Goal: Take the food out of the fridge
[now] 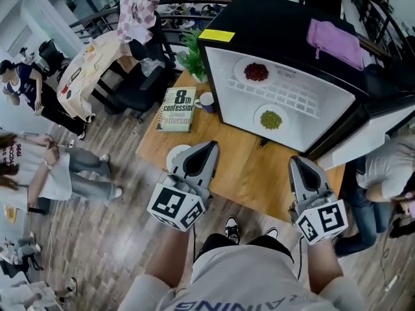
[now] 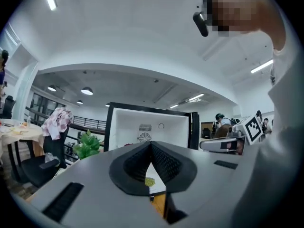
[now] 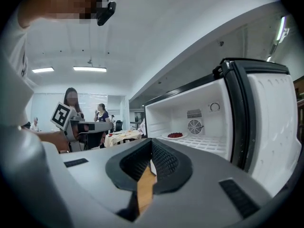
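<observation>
The small black fridge [image 1: 272, 18] stands open on the wooden table [image 1: 240, 167], its white inside facing me. A plate of red food [image 1: 256, 72] sits on the upper wire shelf and a plate of green food [image 1: 270, 119] on the fridge floor. My left gripper [image 1: 207, 149] and right gripper [image 1: 297, 162] hover level in front of the fridge, both shut and empty, short of the plates. The left gripper view shows the left gripper [image 2: 151, 144] with the green food [image 2: 149, 181] below its tips. The right gripper view shows the right gripper [image 3: 151, 145] and the red food [image 3: 175, 135] beyond.
An empty white plate [image 1: 174, 157] lies on the table, partly under my left gripper. A book [image 1: 176, 109], a mug [image 1: 206, 101] and a green plant [image 1: 193, 57] stand left of the fridge. The fridge door [image 1: 366, 135] hangs open at the right. A purple cloth [image 1: 334, 41] lies on top.
</observation>
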